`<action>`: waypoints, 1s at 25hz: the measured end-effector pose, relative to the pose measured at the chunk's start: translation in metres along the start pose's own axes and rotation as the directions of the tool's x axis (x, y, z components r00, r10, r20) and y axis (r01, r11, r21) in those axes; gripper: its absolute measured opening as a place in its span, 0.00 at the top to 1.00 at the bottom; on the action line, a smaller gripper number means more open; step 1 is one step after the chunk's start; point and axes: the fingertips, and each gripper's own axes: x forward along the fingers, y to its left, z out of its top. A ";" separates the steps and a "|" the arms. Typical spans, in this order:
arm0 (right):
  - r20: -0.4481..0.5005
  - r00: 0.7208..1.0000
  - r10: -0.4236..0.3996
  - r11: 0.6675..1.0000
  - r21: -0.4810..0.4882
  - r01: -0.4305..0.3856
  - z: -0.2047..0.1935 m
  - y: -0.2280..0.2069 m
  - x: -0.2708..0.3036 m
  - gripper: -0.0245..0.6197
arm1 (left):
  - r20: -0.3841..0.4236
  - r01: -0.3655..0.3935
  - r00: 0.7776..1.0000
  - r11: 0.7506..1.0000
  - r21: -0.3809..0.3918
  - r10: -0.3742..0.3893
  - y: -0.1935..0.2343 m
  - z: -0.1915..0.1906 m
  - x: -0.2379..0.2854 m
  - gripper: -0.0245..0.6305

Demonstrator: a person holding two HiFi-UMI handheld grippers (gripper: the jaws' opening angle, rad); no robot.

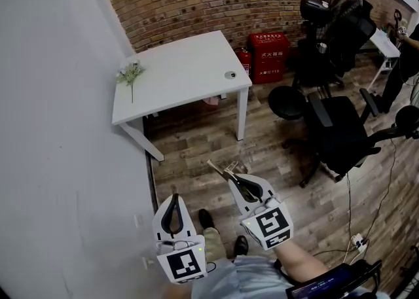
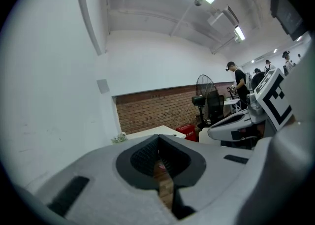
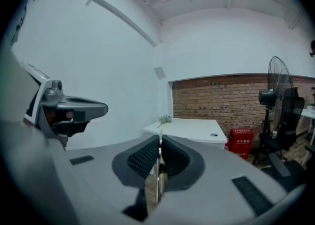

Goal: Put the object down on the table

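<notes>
- The right gripper [image 1: 228,175] has its jaws closed down on a thin flat pale object [image 1: 217,167]. The right gripper view shows the object edge-on, pinched between the ribbed black pads [image 3: 142,157].
- The object pokes forward past the jaw tips, in the air above the wooden plank floor [image 1: 196,140]. It is well short of the white rectangular table [image 1: 183,69] ahead.
- The left gripper [image 1: 175,198] is low at the person's side with its jaws pressed together at the tips. Its own view shows nothing between them.
- On handling, the object looks light and slim, probably stiff enough to hold its line, though what it is made of cannot be told. Something this thin could swivel in the pinch or bend if squeezed harder, so a hold near its middle, flat faces against the pads, looks safest.
- The tabletop has plenty of bare surface. A sprig of pale flowers [image 1: 131,74] lies at the left edge and a small round grey item [image 1: 230,74] sits near the right one, so the open middle looks like the place to aim for.
- A light object may skid or tip on release, so it would be best laid down flat.
</notes>
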 end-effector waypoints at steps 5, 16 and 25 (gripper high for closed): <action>-0.018 1.000 0.000 1.000 0.006 0.000 -0.001 -0.003 0.029 0.92 | -0.013 -0.003 1.000 1.000 -0.009 0.003 0.018 -0.008 0.023 0.95; -0.057 0.998 -0.024 1.000 -0.005 0.023 0.006 -0.027 0.146 0.92 | -0.023 0.027 0.999 0.999 -0.034 -0.027 0.085 -0.021 0.131 0.95; -0.029 0.998 -0.061 0.998 -0.027 0.060 0.052 -0.048 0.231 0.92 | 0.030 0.036 0.999 0.999 -0.029 -0.035 0.148 0.003 0.208 0.95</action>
